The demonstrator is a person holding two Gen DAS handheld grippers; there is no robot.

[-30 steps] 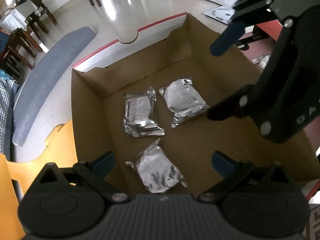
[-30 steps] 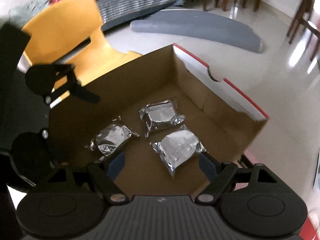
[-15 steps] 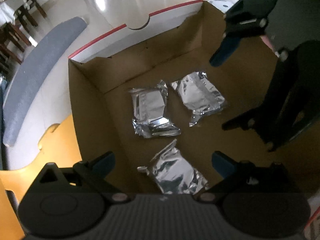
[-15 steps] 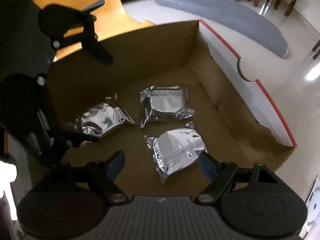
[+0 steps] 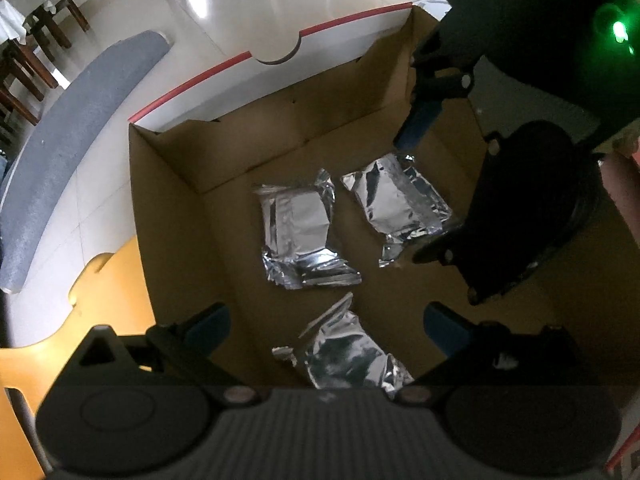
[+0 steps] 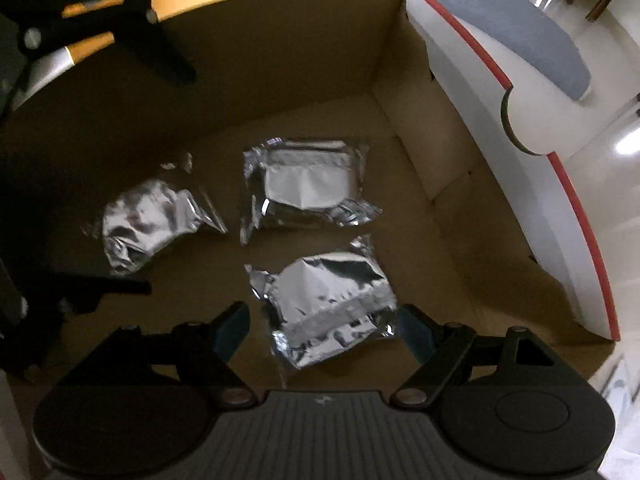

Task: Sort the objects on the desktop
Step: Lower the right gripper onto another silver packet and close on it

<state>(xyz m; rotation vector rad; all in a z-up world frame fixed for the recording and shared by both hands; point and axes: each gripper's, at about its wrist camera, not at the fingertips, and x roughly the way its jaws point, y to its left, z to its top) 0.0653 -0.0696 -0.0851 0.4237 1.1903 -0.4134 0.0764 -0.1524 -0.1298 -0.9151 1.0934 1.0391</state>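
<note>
Three crumpled silver foil packets lie on the floor of an open cardboard box (image 5: 180, 200) (image 6: 280, 60). My left gripper (image 5: 326, 326) points steeply down and is open, its blue pads either side of the nearest packet (image 5: 348, 356) and apart from it. My right gripper (image 6: 322, 334) is also open, straddling another packet (image 6: 332, 300) without pressing on it. The third packet (image 5: 296, 236) (image 6: 308, 184) lies between the two. The left wrist view shows the right gripper (image 5: 408, 200) over its packet (image 5: 400, 200). The right wrist view shows the left gripper (image 6: 166, 182) over the dim packet (image 6: 148, 224).
The box's white flap with a red edge (image 5: 280, 36) (image 6: 520, 160) hangs outward on the far side. A yellow chair (image 5: 100, 280) stands against the box. A long grey-blue pad (image 5: 72, 152) (image 6: 520, 20) lies on the tiled floor, with dark wooden chairs (image 5: 40, 40) beyond.
Both grippers have sunk deeper into the box. The right one has come down and rolled, so its packet now sits between its fingers. The packets have not moved.
</note>
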